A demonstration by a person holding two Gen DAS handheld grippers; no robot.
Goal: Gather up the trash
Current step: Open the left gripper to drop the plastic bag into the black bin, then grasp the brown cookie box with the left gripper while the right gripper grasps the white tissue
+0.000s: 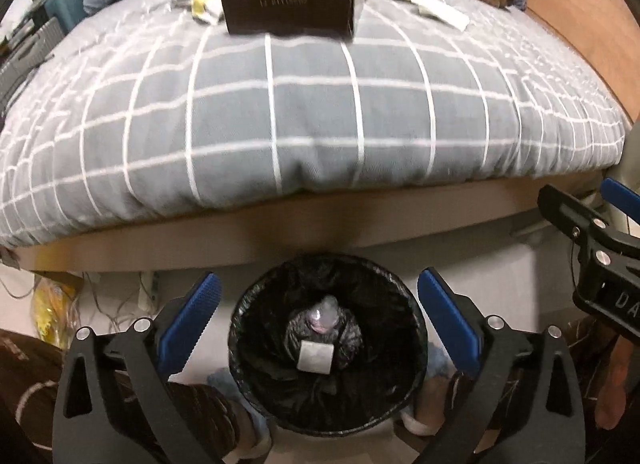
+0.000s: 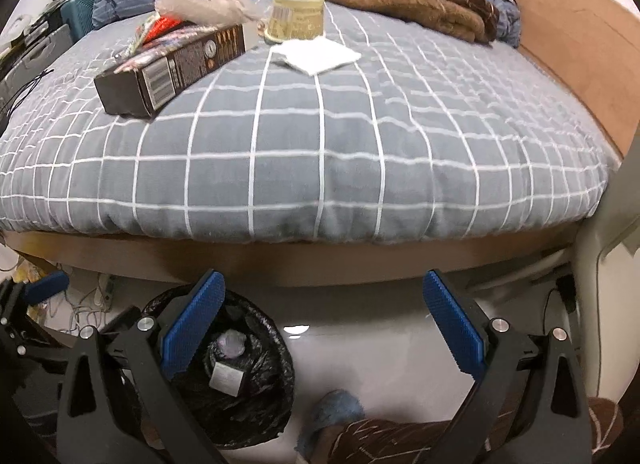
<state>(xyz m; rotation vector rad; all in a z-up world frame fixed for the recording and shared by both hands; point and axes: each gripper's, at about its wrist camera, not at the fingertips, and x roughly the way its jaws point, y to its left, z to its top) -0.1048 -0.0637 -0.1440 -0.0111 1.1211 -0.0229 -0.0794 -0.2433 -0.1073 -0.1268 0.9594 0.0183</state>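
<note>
"DA" on right tool (image 1: 618, 296)

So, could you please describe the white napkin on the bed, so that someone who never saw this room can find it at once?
Start from the bed with the grey, white-checked cover. Near its far end lies a cluster of trash; the napkin is the flat white square just in front of the overturned beige cup. Unlike the dark box to its left, it is thin, plain and unprinted.
</note>
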